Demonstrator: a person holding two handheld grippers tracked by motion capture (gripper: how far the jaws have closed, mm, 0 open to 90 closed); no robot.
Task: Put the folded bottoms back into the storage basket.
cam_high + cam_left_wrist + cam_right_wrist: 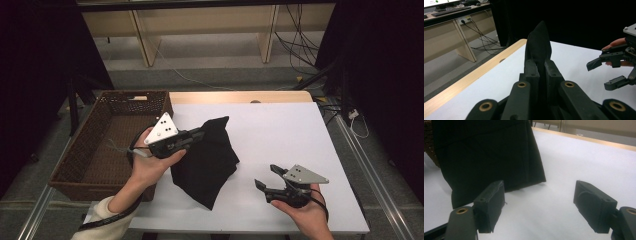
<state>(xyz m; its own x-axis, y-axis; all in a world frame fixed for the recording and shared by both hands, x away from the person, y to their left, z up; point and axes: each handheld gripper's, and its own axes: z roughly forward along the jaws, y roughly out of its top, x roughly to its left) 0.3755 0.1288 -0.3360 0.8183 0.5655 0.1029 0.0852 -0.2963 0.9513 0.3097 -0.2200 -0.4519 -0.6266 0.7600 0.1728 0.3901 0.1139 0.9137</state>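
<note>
We had the left tongs point(202, 133) pinching a top fold of the black cloth point(207, 162), which hung just right of the wicker basket point(80, 150), its lower end on the white desk point(280, 135). The right tongs point(266, 179) stood spread and empty, well right of the basket. To do the lift cleanly, we judged it best to carry the cloth left over the basket rim before releasing. The cloth hid its own folds, and the basket's near corner was covered by our left hand point(150, 167).
</note>
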